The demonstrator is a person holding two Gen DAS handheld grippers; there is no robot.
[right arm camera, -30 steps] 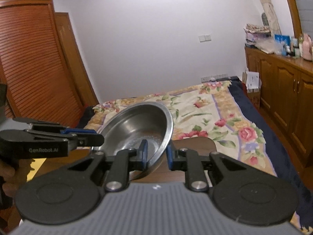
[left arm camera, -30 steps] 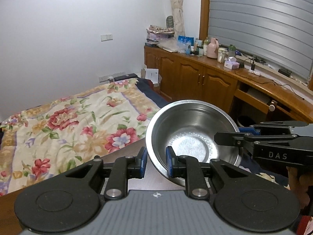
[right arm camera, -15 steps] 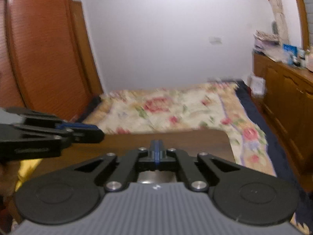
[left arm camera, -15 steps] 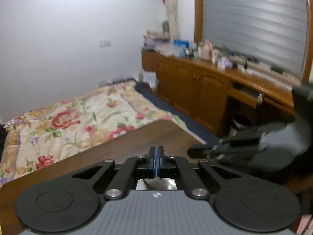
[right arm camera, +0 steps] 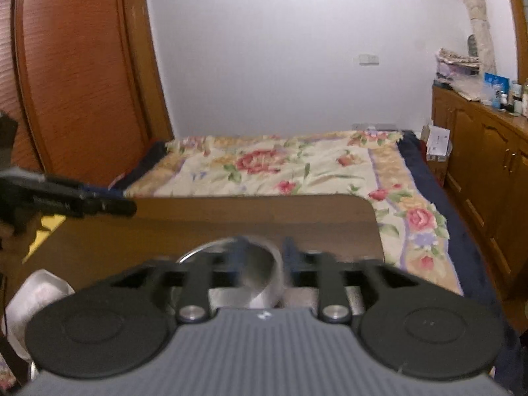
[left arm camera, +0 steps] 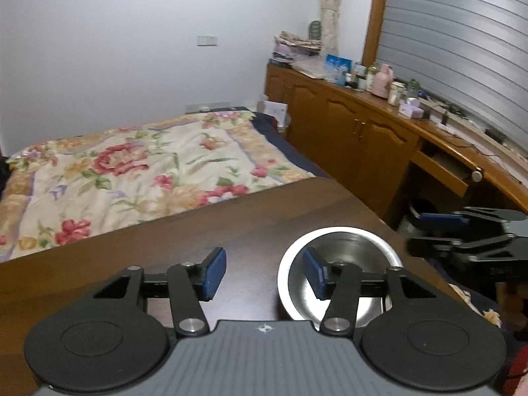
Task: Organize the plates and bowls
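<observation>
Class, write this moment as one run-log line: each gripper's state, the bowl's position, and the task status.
left gripper: jaws opening, straddling bowl rim | right gripper: jaws opening, straddling rim | steel bowl: upright on wooden table | status: bowl released

We are looking at a shiny steel bowl [left arm camera: 343, 247] sitting upright on the dark wooden table [left arm camera: 198, 231], near its right edge. Its rim is catching the light, its inside is looking empty, and it is perhaps resting apart from the padded fingers straddling its wall.
</observation>
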